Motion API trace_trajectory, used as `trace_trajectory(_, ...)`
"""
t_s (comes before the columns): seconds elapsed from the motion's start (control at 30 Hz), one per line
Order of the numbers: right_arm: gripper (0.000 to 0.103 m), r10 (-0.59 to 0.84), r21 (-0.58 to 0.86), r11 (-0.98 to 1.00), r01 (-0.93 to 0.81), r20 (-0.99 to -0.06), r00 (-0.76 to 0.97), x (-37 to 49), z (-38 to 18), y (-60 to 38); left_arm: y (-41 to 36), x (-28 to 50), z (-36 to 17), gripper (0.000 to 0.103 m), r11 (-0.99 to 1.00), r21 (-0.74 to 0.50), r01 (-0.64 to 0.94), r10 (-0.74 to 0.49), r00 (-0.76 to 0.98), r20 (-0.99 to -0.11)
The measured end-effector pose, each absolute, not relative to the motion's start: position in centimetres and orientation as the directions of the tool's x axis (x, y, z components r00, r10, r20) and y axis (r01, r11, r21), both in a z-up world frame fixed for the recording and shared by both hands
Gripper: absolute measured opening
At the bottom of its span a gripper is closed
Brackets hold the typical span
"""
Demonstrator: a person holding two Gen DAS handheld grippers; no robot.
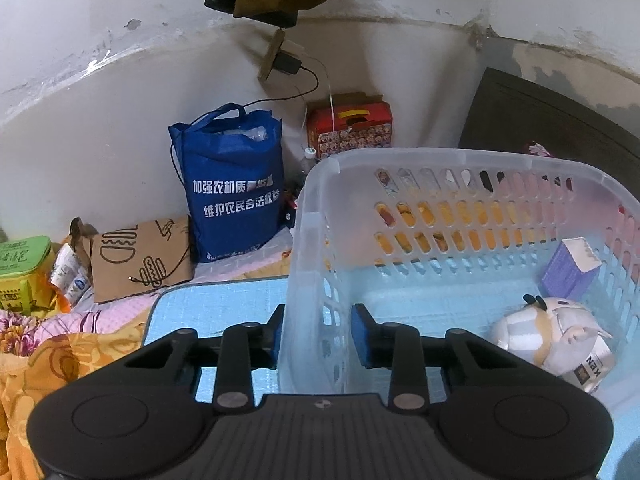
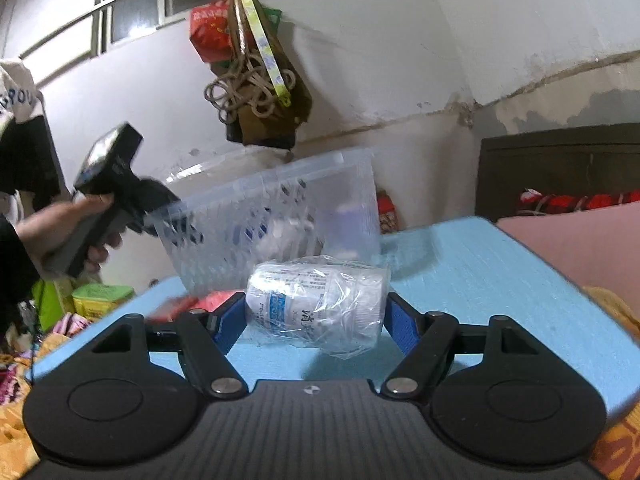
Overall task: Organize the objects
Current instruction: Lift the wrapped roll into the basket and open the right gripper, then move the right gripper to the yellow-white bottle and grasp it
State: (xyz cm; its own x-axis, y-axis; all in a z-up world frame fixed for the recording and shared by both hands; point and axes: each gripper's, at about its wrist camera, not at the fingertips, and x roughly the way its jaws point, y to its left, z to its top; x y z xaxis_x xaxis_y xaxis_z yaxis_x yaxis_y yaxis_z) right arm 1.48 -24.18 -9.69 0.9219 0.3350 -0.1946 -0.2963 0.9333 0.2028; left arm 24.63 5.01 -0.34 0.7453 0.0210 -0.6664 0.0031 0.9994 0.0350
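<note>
A clear plastic basket [image 1: 460,160] stands on a light blue mat [image 1: 224,304]. Inside lie a plush toy [image 1: 548,336] and a purple box [image 1: 568,268]. My left gripper [image 1: 316,334] is shut on the basket's left wall, one pad [image 1: 362,336] inside, one outside. In the right wrist view the basket [image 2: 280,208] is tilted, held by the left gripper [image 2: 156,216]. My right gripper [image 2: 312,316] is shut on a white bottle wrapped in clear plastic [image 2: 316,300], just above the mat [image 2: 480,264]. A red object [image 2: 192,304] lies blurred behind its left finger.
A blue tote bag [image 1: 236,184], a brown paper bag [image 1: 140,260], a red carton [image 1: 348,128] and a green box [image 1: 20,268] stand along the wall. Floral bedding [image 1: 48,352] surrounds the mat. A dark headboard [image 2: 560,168] is at the right. Bags [image 2: 256,80] hang on the wall.
</note>
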Motion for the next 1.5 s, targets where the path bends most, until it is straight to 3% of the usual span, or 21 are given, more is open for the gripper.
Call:
trace_trajectory(0.27, 0.076, 0.328, 0.083, 0.943, -0.323, -0.056, 0.943, 4.0, -0.3, -23.3, 5.2, 24.6, -0.4, 0.038, 1.0, 0.018, 0.011, 0.004, 0.753, -0.659)
trace_trajectory(0.43, 0.076, 0.352, 0.026, 0.936, -0.351, -0.113, 0.929, 10.7, 3.3, -20.9, 5.3, 24.7, -0.5, 0.039, 1.0, 0.002, 0.01, -0.007, 0.751, -0.661)
trace_trajectory(0.73, 0.077, 0.34, 0.004, 0.937, -0.349, -0.241, 0.909, 17.2, 2.2, -18.4, 5.2, 24.7, -0.5, 0.039, 1.0, 0.014, 0.018, -0.005, 0.751, -0.661)
trace_trajectory(0.77, 0.081, 0.329, -0.022, 0.939, -0.344, -0.241, 0.913, 17.3, 2.0, -18.0, 5.2, 24.7, -0.5, 0.039, 1.0, 0.014, 0.019, -0.005, 0.751, -0.66)
trace_trajectory(0.8, 0.101, 0.322, -0.047, 0.938, -0.344, -0.251, 0.913, 17.4, 1.9, -17.8, 5.2, 24.7, -0.5, 0.039, 1.0, 0.013, 0.018, -0.005, 0.753, -0.658)
trace_trajectory(0.83, 0.103, 0.312, -0.067, 0.938, -0.341, -0.27, 0.911, 17.6, 1.8, -17.4, 5.1, 24.7, -0.5, 0.039, 1.0, 0.014, 0.017, -0.004, 0.753, -0.657)
trace_trajectory(0.93, 0.103, 0.268, -0.112, 0.947, -0.302, -0.249, 0.931, 17.0, 1.8, -17.4, 5.1, 24.7, -0.5, 0.039, 1.0, 0.013, 0.022, -0.008, 0.753, -0.658)
trace_trajectory(1.2, 0.103, 0.261, 0.053, 0.965, -0.255, -0.153, 0.953, 9.9, 0.1, -22.2, 5.3, 24.6, -0.5, 0.039, 0.999, 0.006, 0.033, -0.021, 0.761, -0.649)
trace_trajectory(1.27, 0.103, 0.262, 0.08, 0.965, -0.251, -0.181, 0.948, 9.5, -1.0, -22.6, 5.3, 24.6, -0.5, 0.039, 0.999, 0.007, 0.034, -0.022, 0.763, -0.646)
trace_trajectory(1.5, 0.1, 0.265, 0.089, 0.963, -0.253, -0.449, 0.853, 11.4, -6.2, -21.5, 5.2, 24.7, -0.5, 0.04, 0.999, 0.006, 0.032, -0.021, 0.76, -0.649)
